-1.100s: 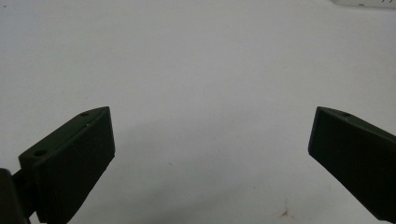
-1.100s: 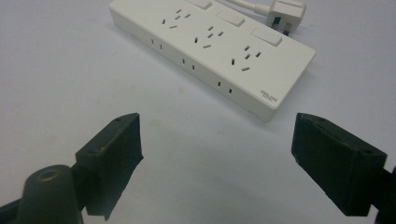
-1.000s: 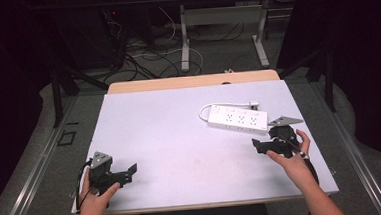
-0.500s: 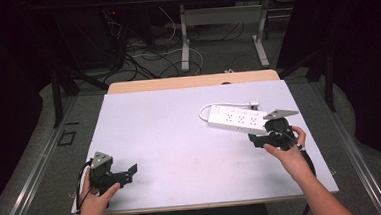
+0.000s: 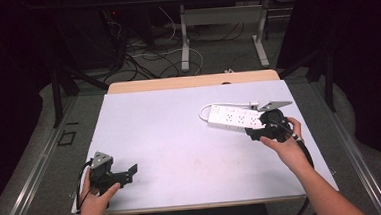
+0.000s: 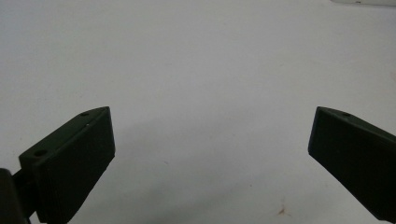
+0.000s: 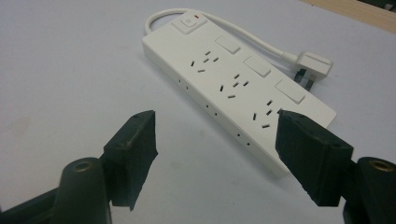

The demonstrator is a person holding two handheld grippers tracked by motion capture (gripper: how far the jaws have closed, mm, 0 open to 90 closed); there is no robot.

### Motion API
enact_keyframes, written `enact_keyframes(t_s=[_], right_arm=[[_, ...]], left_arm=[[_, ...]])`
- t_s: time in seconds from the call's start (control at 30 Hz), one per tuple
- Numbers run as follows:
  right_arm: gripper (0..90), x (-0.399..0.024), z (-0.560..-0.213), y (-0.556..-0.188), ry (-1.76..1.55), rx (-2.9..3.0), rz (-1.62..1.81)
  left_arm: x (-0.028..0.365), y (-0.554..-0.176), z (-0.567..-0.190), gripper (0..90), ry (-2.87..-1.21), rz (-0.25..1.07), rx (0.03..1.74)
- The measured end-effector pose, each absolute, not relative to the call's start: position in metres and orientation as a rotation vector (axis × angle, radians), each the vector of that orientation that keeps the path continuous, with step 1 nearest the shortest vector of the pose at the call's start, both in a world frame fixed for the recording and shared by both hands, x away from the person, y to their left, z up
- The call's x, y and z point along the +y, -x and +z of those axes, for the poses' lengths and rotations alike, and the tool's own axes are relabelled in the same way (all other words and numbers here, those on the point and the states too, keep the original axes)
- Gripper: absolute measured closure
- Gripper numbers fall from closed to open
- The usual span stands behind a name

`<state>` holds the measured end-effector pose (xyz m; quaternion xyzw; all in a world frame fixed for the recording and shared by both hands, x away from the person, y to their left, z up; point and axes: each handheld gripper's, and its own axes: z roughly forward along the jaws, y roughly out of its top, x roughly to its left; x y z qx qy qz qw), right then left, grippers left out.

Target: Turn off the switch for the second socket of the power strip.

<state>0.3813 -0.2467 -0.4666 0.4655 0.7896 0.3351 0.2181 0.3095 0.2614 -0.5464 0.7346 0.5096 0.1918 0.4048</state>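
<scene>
A white power strip (image 5: 231,117) with three sockets lies at the right of the table, its cord looped back to a plug (image 7: 310,65). My right gripper (image 5: 252,132) hovers at the strip's near right end and points left along it. In the right gripper view the strip (image 7: 233,88) runs away ahead of my right gripper (image 7: 217,126); the jaws have just been closing a little but stand apart, pressing on nothing. My left gripper (image 5: 130,172) rests at the front left corner; its jaws (image 6: 212,126) stand wide over bare tabletop.
The white table top (image 5: 180,133) has a wooden strip (image 5: 192,81) along its far edge. Beyond it are dark floor, loose cables (image 5: 145,55) and the legs of another desk (image 5: 184,42). The strip's red-marked switch (image 7: 189,22) faces away from my right gripper.
The right hand has moved away from the front edge and a little left, up to the power strip's end. The left hand has stayed put.
</scene>
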Motion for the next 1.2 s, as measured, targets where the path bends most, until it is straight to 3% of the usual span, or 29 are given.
enact_keyframes(t_s=[1.2], right_arm=[[33.5,-0.241,-0.443,-0.430,-1.240,2.219,0.776]], left_arm=[[0.262,-0.310,-0.547,0.6,-1.857,0.477,1.290]])
